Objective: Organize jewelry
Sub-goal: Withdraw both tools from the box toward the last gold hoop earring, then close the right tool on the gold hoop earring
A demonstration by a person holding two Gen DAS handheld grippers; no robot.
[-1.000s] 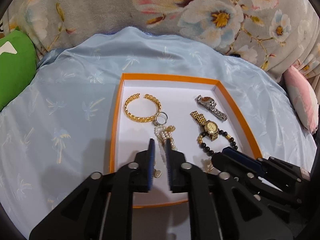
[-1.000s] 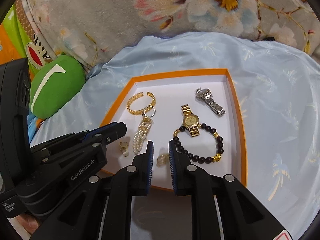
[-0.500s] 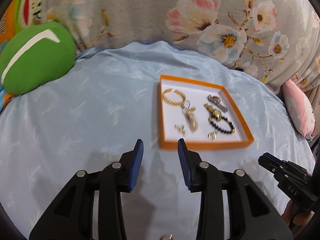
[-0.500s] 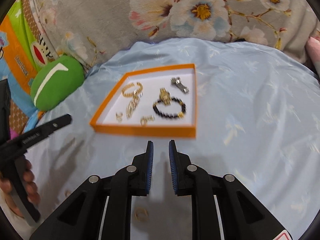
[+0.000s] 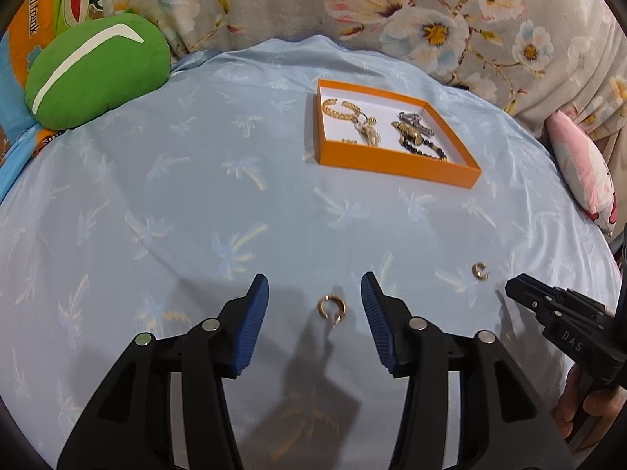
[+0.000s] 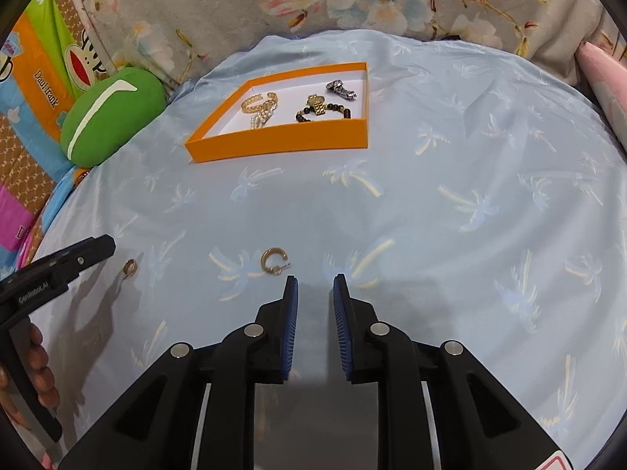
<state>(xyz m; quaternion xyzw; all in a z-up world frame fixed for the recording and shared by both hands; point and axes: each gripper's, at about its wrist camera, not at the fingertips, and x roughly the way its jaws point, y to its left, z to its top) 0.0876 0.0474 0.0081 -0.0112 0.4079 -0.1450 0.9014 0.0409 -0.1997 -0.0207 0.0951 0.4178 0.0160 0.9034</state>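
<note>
— Where did we stand with the two loose pieces?

— Our left gripper [image 5: 314,293] had its jaws opening, and one gold hoop earring [image 5: 331,308] lay flat on the blue bedsheet [image 5: 196,196] between them, untouched. Our right gripper [image 6: 315,288] was only narrowly apart, also opening, with nothing between its jaws; the second hoop earring [image 6: 273,260] sat just beside its left tip.

— How should we have taken them?

— In our judgement, by lowering each pair of jaws squarely astride its hoop and pinching across the ring, not the thin post, since the slippery cloth could bunch up. The right needed to shift sideways first.

— And their look?

— Small, open C-shaped, shiny. The orange box [image 6: 274,143], already holding bracelets and watches, waited well apart.
</note>
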